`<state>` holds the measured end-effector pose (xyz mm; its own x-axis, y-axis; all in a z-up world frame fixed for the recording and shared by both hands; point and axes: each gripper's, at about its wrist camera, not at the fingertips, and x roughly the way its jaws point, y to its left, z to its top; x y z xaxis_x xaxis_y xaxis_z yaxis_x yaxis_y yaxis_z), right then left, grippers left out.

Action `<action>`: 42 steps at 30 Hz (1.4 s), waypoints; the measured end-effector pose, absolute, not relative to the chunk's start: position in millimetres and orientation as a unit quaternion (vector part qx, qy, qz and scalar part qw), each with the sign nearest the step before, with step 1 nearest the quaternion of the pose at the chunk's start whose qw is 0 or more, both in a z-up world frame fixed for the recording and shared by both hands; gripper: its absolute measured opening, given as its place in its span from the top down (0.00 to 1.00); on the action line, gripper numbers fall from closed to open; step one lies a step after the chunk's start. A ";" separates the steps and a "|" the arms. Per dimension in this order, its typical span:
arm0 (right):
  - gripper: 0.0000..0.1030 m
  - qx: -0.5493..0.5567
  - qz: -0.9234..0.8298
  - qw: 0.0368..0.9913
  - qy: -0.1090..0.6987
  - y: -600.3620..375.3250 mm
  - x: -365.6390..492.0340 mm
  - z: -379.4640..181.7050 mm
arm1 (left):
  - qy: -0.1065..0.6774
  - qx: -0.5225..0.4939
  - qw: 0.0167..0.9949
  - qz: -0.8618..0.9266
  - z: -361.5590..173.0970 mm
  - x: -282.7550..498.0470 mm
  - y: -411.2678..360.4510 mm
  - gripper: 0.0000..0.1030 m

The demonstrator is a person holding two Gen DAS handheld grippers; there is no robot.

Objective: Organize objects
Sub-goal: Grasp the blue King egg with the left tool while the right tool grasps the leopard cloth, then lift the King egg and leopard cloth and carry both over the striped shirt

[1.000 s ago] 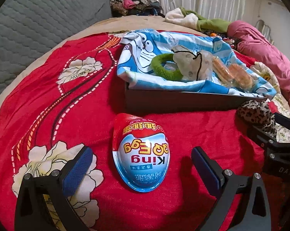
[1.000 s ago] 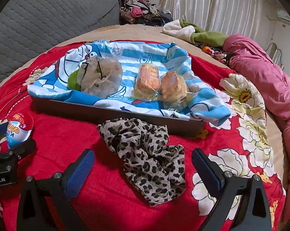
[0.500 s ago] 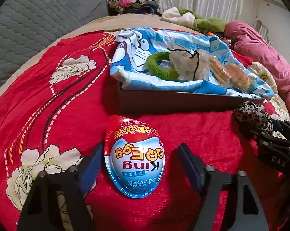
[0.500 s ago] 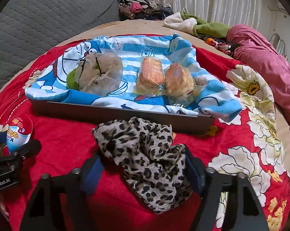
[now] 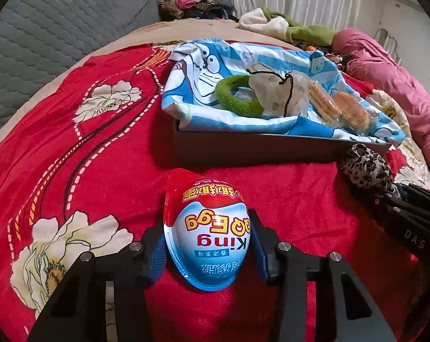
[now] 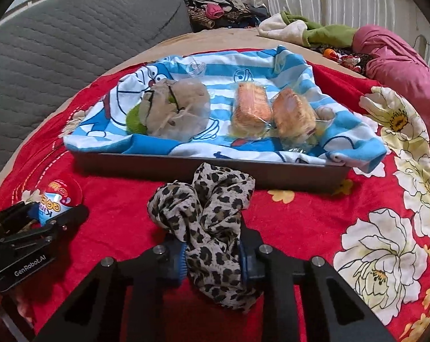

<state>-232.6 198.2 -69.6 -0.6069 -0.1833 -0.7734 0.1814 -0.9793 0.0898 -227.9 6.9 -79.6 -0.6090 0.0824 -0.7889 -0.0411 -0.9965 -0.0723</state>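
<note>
Both sets of jaws went from wide open to closing. left gripper (image 5: 207, 252) now flanks the toy egg (image 5: 206, 236), pads about touching; right gripper (image 6: 212, 259) pinches the leopard scarf (image 6: 206, 222). So both pickups are starting. Egg lies on the red blanket (image 5: 101, 148), long axis toward the tray (image 5: 257, 149), narrow red end leading.

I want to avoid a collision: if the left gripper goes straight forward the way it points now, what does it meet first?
The left gripper, jaws closing around the toy egg, would probably drive into the red bedspread, then the tray.
</note>
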 end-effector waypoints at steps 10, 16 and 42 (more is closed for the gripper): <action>0.78 0.428 -0.899 0.093 0.005 196.5 -224.6 -68.2 | -0.021 -0.444 0.038 0.895 -76.5 -221.5 11.6 0.51; 0.79 0.429 -0.899 0.093 0.011 193.6 -214.3 -66.2 | -0.015 -0.448 0.043 0.893 -72.5 -213.2 14.7 0.51; 0.79 0.387 -0.915 0.104 0.033 176.7 -119.1 -11.0 | -0.015 -0.399 0.060 0.915 -4.9 -119.5 16.8 0.51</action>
